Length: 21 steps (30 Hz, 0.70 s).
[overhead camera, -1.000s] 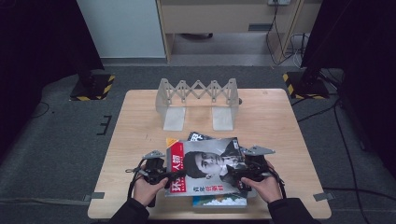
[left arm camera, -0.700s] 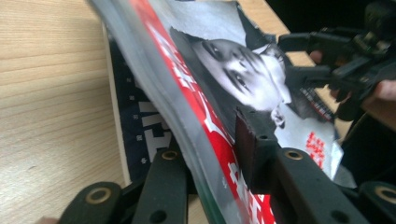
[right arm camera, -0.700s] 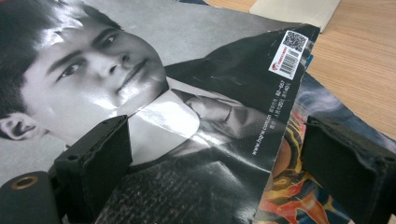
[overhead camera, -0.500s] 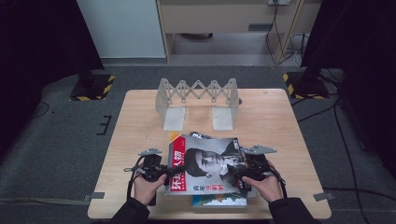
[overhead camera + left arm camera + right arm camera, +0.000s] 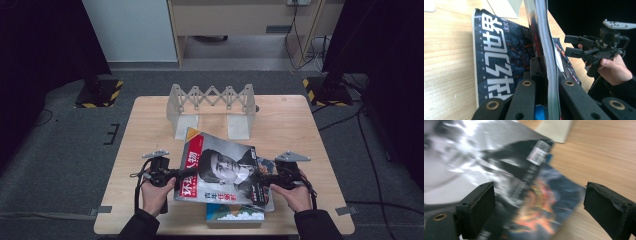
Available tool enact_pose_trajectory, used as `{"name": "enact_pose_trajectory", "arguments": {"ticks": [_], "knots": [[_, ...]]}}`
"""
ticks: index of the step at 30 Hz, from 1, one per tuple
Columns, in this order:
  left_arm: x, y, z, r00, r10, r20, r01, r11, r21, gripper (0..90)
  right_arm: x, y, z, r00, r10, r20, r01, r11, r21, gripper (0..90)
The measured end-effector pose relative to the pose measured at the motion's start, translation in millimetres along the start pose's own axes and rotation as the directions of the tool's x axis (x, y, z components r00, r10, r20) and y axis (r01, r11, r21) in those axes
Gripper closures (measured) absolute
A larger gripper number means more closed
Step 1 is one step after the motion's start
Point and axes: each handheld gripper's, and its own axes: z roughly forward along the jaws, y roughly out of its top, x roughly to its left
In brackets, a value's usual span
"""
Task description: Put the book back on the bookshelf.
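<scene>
The top magazine (image 5: 222,170), the one with a portrait on its cover and red lettering along its near left edge, is taken as the landmark. At its left edge, the left gripper (image 5: 176,176) is being held by the person's left hand (image 5: 152,195), and its jaws are being pressed together on that edge; in the left gripper view the magazine's stacked page edges (image 5: 546,50) are being pinched between the two black jaws. By this grip the left side of the magazine is being held raised off what lies beneath it.

Under the top magazine, a dark blue magazine (image 5: 499,57) with large pale lettering is lying flat on the wooden table (image 5: 150,125). Nearer the person, a blue and white book (image 5: 235,212) is being partly covered by the top magazine. Beyond the magazine's far edge, a pale expandable rack (image 5: 212,100) is standing on the table, well apart from both grippers.

At the magazine's right edge, the right gripper (image 5: 260,181) is being held by the right hand (image 5: 295,192). Its jaws are being kept spread wide, with nothing between their pads (image 5: 480,207); in the right gripper view the magazine's glossy right corner (image 5: 519,170) is being framed between them, above a magazine with an orange and blue cover (image 5: 544,205).
</scene>
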Motion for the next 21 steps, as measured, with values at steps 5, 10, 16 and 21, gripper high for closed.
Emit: {"name": "enact_pose_trajectory", "arguments": {"ticks": [5,10,16,21], "knots": [[-1.2,7.7,-3.7,0.9998,-0.018,0.014,0.018,0.9996,-0.021,85.9,-18.2,-3.3,-6.8,0.9977,-0.002,0.068,0.002,1.0,0.0,9.1],[-1.7,17.7,-12.4,0.997,-0.061,0.047,0.064,0.9957,-0.067,86.0,-41.3,-10.6,-11.3,0.9891,0.018,0.146,-0.023,0.999,0.033,8.0],[-6.1,35.4,-28.7,0.9953,-0.065,0.071,0.075,0.9872,-0.141,86.0,-53.8,-17.6,-9.3,0.9825,0.027,0.184,-0.04,0.997,0.069,6.5],[-7.3,45.2,-35.2,0.9939,-0.07,0.086,0.085,0.9799,-0.18,86.0,-58.0,-21.0,-6.8,0.9792,0.017,0.202,-0.037,0.995,0.096,6.3]]}}
